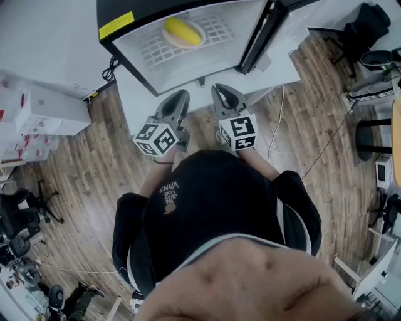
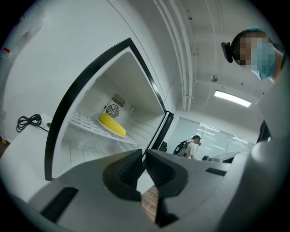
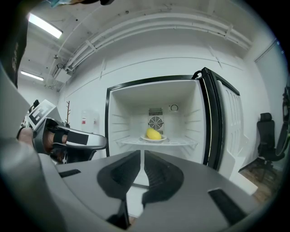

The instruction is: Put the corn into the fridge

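1. Corn (image 1: 182,31) lay flat on a white plate (image 1: 191,45) on the wire shelf (image 1: 219,28) inside the open fridge (image 1: 144,9) in the head view. Its long axis ran from the picture's upper left to its lower right. The fridge door (image 1: 257,34) stood swung out to the right. I held both grippers side by side in front of the opening, well apart from the corn. The left gripper (image 1: 180,95) and the right gripper (image 1: 219,89) both pointed toward the fridge.

2. In the left gripper view, I saw my left gripper (image 2: 144,156) with its jaws drawn together and nothing between them. The corn (image 2: 112,125) sat further in on the shelf (image 2: 86,122), just below the round fan grille (image 2: 111,109) on the back wall. Its long axis again slanted from upper left to lower right, with the nearer end lower in the picture. Past the door edge, a person (image 2: 195,145) stood far off in the room.

3. In the right gripper view, my right gripper (image 3: 141,156) had its jaws nearly together. Only a thin slit stayed between them, and they held nothing. The corn (image 3: 154,134) looked short and rounded from here, so I could not read its long axis well. It rested on the plate (image 3: 154,138) at the middle of the shelf (image 3: 181,142), under the fan grille (image 3: 155,122). The left gripper (image 3: 72,140) showed at the left edge, outside the fridge.
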A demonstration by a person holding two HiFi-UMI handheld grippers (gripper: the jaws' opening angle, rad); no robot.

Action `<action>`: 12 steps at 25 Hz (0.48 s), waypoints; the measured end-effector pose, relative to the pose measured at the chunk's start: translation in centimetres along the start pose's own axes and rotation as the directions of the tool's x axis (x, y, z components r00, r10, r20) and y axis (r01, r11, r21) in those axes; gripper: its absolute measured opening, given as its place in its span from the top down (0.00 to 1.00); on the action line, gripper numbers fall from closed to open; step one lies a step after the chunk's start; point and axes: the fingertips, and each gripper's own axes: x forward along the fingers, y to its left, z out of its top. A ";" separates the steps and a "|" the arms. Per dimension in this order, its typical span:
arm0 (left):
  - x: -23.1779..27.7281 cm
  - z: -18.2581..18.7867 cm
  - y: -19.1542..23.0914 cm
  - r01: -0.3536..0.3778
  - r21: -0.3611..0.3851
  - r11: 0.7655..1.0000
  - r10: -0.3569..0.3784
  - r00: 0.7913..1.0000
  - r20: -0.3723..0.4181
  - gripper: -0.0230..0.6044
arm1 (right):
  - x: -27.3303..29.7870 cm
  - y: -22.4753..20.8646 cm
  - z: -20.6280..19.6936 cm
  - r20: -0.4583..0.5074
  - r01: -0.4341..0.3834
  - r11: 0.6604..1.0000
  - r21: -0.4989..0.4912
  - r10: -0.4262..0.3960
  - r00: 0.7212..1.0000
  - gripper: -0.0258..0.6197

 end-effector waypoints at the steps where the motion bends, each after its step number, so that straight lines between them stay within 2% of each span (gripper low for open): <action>1: 0.0 0.0 0.0 0.001 -0.001 1.000 -0.001 1.000 0.002 0.91 | -0.1 0.0 0.0 0.000 0.002 1.000 0.001 -0.002 1.000 0.91; 12: -0.4 -0.1 -0.1 0.000 -0.003 1.000 0.000 1.000 0.008 0.91 | -0.6 0.2 -0.4 -0.012 0.010 1.000 -0.008 -0.010 1.000 0.93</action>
